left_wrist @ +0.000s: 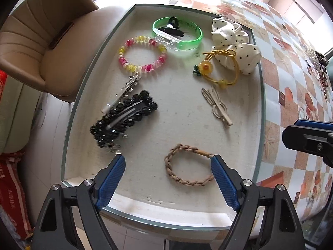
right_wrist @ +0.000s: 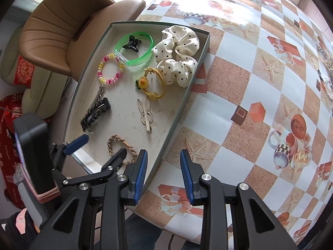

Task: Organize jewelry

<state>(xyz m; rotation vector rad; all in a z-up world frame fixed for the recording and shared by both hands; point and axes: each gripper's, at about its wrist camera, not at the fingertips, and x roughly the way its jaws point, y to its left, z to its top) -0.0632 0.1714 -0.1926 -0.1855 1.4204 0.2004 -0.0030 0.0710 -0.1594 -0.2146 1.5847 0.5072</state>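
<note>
Overhead, both wrist views show a bench (right_wrist: 260, 79) covered in a checkered cloth printed with starfish, mugs and gift boxes. A tan padded chair (left_wrist: 41, 48) stands at its far left edge. A shallow grey tray (right_wrist: 188, 95) sits at the bench's left edge, holding the jewelry: green bangle (left_wrist: 183, 39) with a black claw clip (left_wrist: 171, 28) on it, polka-dot scrunchie (left_wrist: 237, 41), pink-yellow bead bracelet (left_wrist: 141, 54), yellow flower hair tie (left_wrist: 220, 68), rabbit clip (left_wrist: 218, 107), black beaded barrettes (left_wrist: 122, 118), braided tan bracelet (left_wrist: 187, 169) at the tray's near edge.

Left gripper (left_wrist: 168, 176): over the tray's near edge, jaws wide, straddling the braided bracelet, right pad touching it.

Right gripper (right_wrist: 164, 174): over the tray's near right corner, jaws moderately apart, holding nothing.
</note>
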